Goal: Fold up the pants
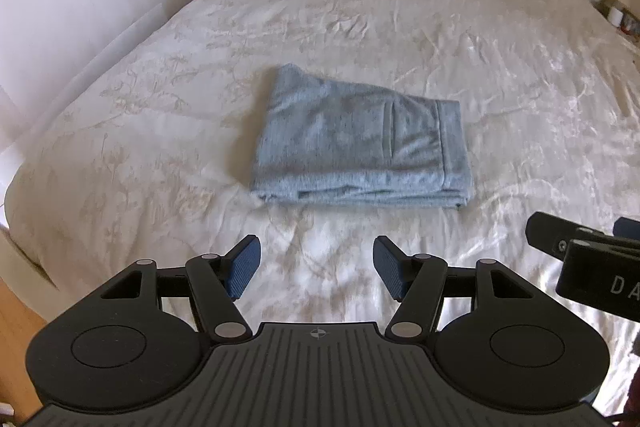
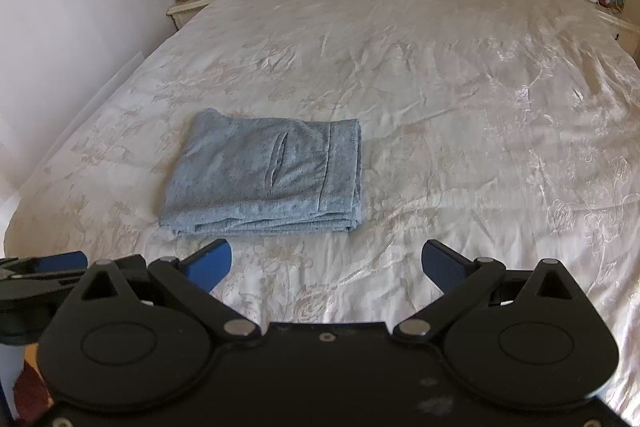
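Your pants (image 1: pixel 360 139) already lie as a compact, roughly square bundle on the bedspread (image 1: pixel 480 47), with several layers stacked at the near edge and the waistband running along the bundle's right side, a pocket slit just inside it. From your left wrist view the bundle sits straight ahead of the left gripper (image 1: pixel 316 273), a little beyond its fingertips and not touching them; from the right wrist view it lies ahead and to the left of the right gripper (image 2: pixel 326 269). Both of your tools are empty: the left one's 2 blue pads stand parted about halfway with only bedspread between them, and the right one's jaws are spread wider, again with nothing held. Judging by how things lie, the folding itself looks done or very nearly so, since no leg or loose flap trails out of the stack. What may be left is small: the near edge shows the layers slightly stepped and the far left corner is a bit rounded, so you could square those up or press the stack flat if you want a tidier result. Otherwise you appear to be at the finish, with both grippers clear of the cloth.
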### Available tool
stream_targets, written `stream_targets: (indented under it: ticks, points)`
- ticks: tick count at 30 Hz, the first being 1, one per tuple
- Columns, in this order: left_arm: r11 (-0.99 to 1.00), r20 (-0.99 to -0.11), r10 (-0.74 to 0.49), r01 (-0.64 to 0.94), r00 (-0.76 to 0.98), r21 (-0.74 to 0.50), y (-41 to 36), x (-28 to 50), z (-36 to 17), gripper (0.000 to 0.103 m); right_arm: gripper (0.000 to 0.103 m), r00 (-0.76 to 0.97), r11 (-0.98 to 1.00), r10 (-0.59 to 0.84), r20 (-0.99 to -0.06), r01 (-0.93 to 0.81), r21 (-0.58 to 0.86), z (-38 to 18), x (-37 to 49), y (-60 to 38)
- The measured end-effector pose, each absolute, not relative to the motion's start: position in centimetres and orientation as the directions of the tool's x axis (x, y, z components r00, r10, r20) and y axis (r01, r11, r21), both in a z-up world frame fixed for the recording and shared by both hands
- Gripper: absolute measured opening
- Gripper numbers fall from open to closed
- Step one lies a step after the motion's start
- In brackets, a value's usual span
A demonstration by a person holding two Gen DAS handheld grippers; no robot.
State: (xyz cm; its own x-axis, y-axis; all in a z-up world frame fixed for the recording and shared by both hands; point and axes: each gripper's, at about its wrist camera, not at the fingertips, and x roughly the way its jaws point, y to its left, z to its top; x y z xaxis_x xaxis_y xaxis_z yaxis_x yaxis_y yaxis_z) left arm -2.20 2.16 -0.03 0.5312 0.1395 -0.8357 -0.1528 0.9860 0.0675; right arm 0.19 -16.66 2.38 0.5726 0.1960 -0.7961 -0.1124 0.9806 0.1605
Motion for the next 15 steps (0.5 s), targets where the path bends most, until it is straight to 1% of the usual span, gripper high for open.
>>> stream_targets:
  ticks: [15]
  points:
    - [0.985, -0.844, 0.142, -0.159, 0.518, 0.068, 1.4, -3.8, 0.1, 0.061, 0.103, 0.572, 0.98, 0.198, -0.796, -0.12, 0.158, 2.4, -1.5, -16.7]
